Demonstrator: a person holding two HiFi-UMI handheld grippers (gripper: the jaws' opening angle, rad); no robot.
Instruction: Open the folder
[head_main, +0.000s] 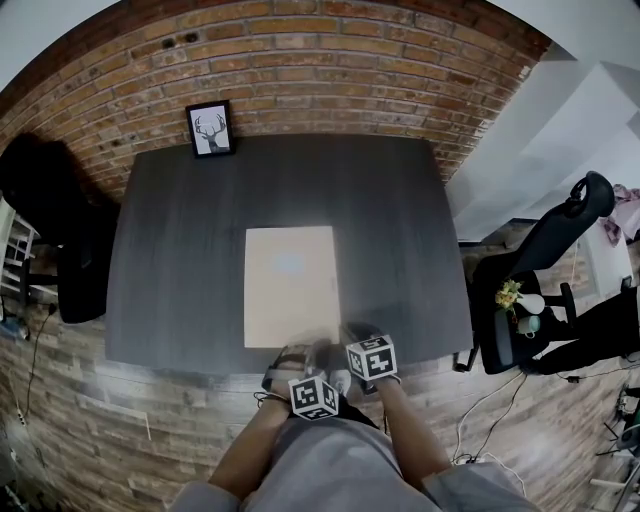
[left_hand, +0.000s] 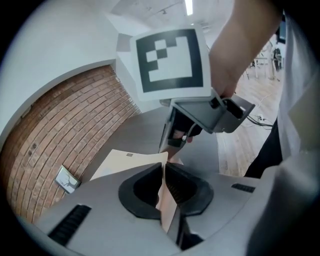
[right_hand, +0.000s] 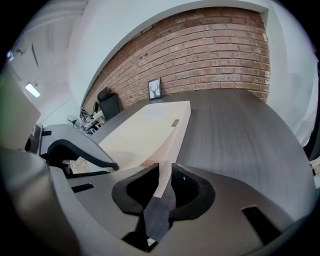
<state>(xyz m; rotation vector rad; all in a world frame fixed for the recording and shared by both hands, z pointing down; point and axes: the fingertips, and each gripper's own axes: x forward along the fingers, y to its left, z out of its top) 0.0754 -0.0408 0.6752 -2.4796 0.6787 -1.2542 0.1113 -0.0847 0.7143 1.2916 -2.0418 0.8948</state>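
A beige folder (head_main: 290, 285) lies flat on the dark table (head_main: 180, 260), with its near edge toward me. Both grippers sit at that near edge, close together. My left gripper (head_main: 300, 356) is shut on a thin beige sheet of the folder (left_hand: 125, 161), which runs between its pads (left_hand: 163, 172). The right gripper (head_main: 345, 336) stands just to its right, and its jaws (right_hand: 165, 172) are closed on the folder's right near edge (right_hand: 150, 125). From the left gripper view, the right gripper (left_hand: 172, 145) shows straight ahead, a hand on it.
A framed deer picture (head_main: 211, 129) leans against the brick wall at the table's far left. One black office chair (head_main: 545, 260) stands right of the table, another (head_main: 45, 200) at its left. The floor is wood.
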